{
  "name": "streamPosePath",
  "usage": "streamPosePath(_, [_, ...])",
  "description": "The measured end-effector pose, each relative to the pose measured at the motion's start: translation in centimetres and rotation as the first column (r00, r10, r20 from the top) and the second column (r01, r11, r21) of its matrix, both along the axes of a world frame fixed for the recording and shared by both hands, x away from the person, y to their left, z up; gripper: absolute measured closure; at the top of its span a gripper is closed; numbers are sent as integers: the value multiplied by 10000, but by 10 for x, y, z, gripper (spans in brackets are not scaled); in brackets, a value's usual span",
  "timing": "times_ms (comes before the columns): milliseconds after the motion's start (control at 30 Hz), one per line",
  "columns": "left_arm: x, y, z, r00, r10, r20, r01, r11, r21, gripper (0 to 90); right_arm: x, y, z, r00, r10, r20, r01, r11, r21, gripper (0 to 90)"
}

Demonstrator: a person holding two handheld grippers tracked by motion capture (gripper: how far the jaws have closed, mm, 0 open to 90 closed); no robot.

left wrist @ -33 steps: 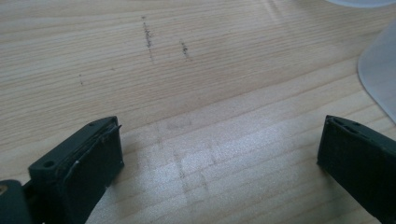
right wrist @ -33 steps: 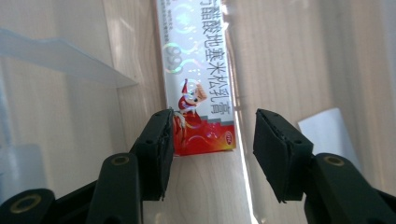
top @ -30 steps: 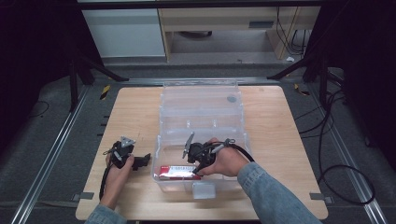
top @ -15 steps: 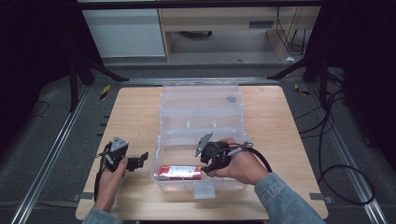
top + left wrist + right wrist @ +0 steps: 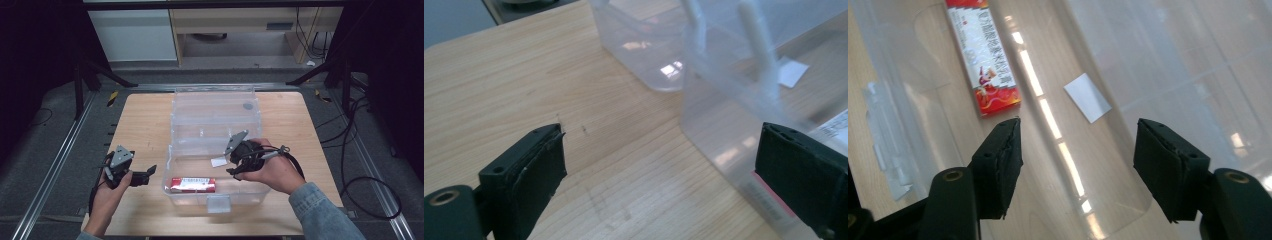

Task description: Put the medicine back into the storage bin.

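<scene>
My left gripper (image 5: 145, 175) hangs with jaws spread over bare wood, just left of the clear plastic storage box (image 5: 190, 150). Inside lies the flat red-and-white packet (image 5: 193, 184), ahead-left of my right gripper (image 5: 1075, 165), jaws spread, empty.

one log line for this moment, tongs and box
left tongs: open, over table left of box | right tongs: open, over box | clear box: lid open | red packet: flat inside, near front wall
</scene>
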State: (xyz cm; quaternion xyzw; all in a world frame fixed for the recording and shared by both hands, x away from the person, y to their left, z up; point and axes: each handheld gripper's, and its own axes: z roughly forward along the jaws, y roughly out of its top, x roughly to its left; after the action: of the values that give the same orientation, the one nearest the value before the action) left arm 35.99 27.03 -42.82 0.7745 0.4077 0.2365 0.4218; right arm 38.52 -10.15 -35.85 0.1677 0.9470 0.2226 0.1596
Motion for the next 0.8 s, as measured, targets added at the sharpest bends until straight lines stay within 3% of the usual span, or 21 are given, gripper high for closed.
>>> streamPosePath(100, [-6,-3,15,9998,-191,-63,189,9994,-298,60,5,-4,7,9991,-411,90,409,9990,204,335])
streamPosePath(133, [-9,-5,22,9996,-295,8,295,9988,-385,59,8,-6,10,9990,-443,65,439,9975,545,323])
streamPosePath(233, [-11,-11,36,9968,-741,284,752,9965,-365,58,10,-7,12,9986,-523,76,518,9967,633,311])
streamPosePath(333, [-14,-20,47,9944,-1034,196,1039,9943,-232,51,17,-10,17,9944,-1033,209,1015,9921,734,289])
streamPosePath(433, [-17,-27,51,9913,-1294,235,1299,9913,-199,51,20,-11,20,9934,-1105,293,1077,9907,836,304])
streamPosePath(567, [-23,-43,56,9814,-1896,290,1897,9818,-15,51,27,-14,26,9907,-1231,581,1182,9897,810,364])
streamPosePath(800, [-25,-61,51,9673,-2535,102,2530,9669,332,72,36,-21,33,9827,-1565,993,1514,9868,578,464])
